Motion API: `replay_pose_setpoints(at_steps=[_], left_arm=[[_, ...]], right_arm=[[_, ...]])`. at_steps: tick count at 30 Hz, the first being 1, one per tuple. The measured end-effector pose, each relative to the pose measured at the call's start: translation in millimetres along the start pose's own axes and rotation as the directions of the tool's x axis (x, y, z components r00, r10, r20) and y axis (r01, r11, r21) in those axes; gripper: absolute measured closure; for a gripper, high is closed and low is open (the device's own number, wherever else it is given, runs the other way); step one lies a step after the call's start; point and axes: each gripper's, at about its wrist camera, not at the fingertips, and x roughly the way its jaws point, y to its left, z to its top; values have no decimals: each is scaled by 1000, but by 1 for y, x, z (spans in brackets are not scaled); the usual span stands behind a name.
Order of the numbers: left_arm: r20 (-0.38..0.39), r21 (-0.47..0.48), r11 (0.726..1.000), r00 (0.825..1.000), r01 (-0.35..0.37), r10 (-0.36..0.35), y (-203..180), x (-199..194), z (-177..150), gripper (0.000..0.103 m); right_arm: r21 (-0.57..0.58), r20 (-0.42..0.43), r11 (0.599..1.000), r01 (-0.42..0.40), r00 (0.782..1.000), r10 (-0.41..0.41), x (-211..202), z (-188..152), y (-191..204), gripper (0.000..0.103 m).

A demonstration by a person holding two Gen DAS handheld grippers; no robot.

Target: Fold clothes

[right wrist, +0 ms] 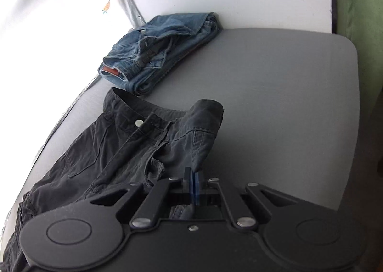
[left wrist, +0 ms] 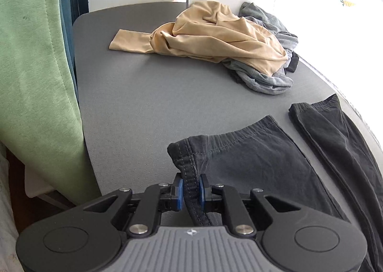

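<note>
A pair of dark grey cotton trousers lies spread on the grey tabletop. The left gripper pinches a stitched leg hem between its blue pads. Beyond it sits a crumpled tan garment on a grey knit garment. The right gripper is clamped on the trousers' waistband edge. Folded blue jeans rest at the far left edge.
</note>
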Motion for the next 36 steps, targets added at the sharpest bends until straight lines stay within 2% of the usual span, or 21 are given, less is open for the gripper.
replay_pose_setpoints(at_steps=[5, 10, 16, 19, 26, 30, 32, 34, 36], left_arm=[[62, -31, 997, 995, 76, -74, -18, -22, 23, 89], [157, -24, 986, 975, 166, -160, -58, -42, 60, 89], [197, 8, 976, 956, 220, -217, -120, -29, 101, 90], [203, 24, 975, 954, 221, -221, -163, -15, 115, 91], [197, 97, 964, 944, 249, -264, -275, 40, 149, 92], [162, 227, 940, 941, 256, -296, -361, 92, 157, 92], [116, 295, 923, 950, 246, -290, -403, 128, 157, 89], [43, 371, 907, 972, 199, -231, -438, 171, 151, 85], [0, 388, 902, 979, 187, -203, -448, 195, 145, 82]], right_arm=[[9, 21, 998, -55, 998, 55, -9, 21, 22, 101], [-6, 79, 993, -115, 990, 115, -18, 45, 58, 101], [0, 116, 986, -170, 979, 169, -4, 71, 104, 101], [-12, 119, 987, -157, 980, 158, 15, 80, 133, 101], [18, 112, 993, -118, 987, 116, 78, 101, 200, 101], [-41, 112, 998, -46, 992, 50, 124, 109, 242, 101], [-64, 109, 998, -4, 994, 11, 151, 110, 260, 100], [-99, 80, 993, 59, 995, -51, 176, 109, 275, 95], [-161, 74, 981, 112, 992, -101, 189, 106, 290, 89]])
